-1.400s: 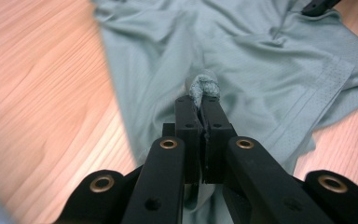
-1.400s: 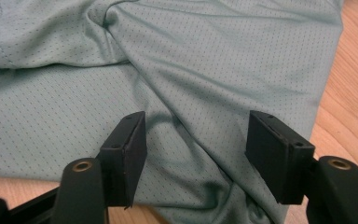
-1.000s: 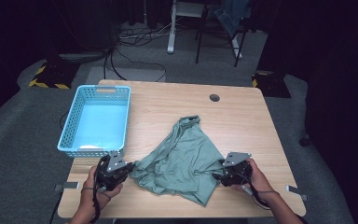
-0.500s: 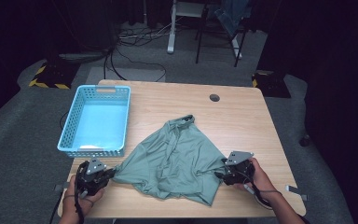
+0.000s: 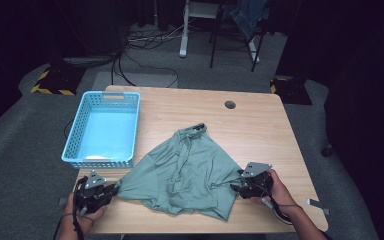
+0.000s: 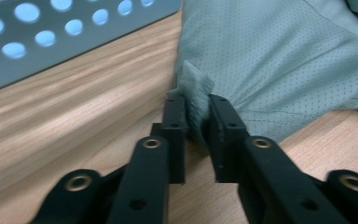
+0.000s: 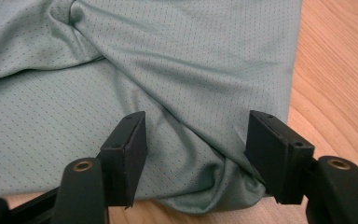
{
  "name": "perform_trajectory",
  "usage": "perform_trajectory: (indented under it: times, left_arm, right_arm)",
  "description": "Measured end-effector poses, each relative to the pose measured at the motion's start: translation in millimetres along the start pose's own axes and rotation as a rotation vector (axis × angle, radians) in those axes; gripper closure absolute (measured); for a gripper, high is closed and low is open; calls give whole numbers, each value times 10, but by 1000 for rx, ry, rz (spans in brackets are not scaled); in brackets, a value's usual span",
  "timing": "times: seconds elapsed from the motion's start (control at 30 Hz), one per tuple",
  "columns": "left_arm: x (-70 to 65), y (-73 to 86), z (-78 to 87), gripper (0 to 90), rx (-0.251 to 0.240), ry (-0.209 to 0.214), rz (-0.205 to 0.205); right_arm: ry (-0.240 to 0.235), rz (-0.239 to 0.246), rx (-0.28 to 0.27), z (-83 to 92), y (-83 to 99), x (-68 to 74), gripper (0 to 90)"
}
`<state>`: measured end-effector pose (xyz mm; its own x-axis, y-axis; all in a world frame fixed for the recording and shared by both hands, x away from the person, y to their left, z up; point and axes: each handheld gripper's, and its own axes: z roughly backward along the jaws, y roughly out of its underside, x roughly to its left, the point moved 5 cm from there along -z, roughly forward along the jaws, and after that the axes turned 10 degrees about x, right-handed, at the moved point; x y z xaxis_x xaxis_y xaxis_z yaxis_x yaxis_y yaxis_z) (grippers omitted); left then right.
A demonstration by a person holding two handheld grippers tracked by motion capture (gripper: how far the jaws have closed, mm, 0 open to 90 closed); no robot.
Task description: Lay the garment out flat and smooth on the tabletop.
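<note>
A grey-green mesh shirt (image 5: 185, 170) lies crumpled on the wooden table (image 5: 260, 130), its left corner drawn out to a point. My left gripper (image 5: 114, 189) sits low at that corner. In the left gripper view its jaws have just been opening and stand a little apart (image 6: 196, 107), with the shirt's (image 6: 270, 60) hem tab loose between them. My right gripper (image 5: 236, 186) rests at the shirt's right edge. There its jaws stand wide (image 7: 196, 126) over a bunched fold of the shirt (image 7: 144, 70), and the pads do not squeeze it.
A light blue perforated basket (image 5: 75, 157) stands at the table's left, just beyond the left gripper, and its wall (image 6: 51, 42) is close in the left gripper view. A round cable hole (image 5: 230, 104) is at the back. Chairs and cables lie on the floor behind.
My left gripper moved left and down toward the table's front left corner, drawing the shirt's left corner out with it and spreading the cloth. The right gripper kept still.
</note>
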<state>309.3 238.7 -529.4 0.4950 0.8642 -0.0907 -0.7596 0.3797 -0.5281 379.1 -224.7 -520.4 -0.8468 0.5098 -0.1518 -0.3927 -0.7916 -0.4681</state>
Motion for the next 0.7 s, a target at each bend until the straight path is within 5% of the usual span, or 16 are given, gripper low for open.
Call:
perform_trajectory:
  times: [0.2, 0.37, 0.7]
  left_arm:
    - [-62, 32, 11, 476, 16, -48, -21]
    - [-221, -38, 136, 298, -44, -52, -75]
    - [-686, -286, 40, 252, -45, 18, -231]
  right_arm:
    - [10, 3, -2, 1, -3, 0, 362]
    - [-8, -9, -14, 14, -18, 13, 340]
    - [-42, -20, -81, 145, -155, 72, 335]
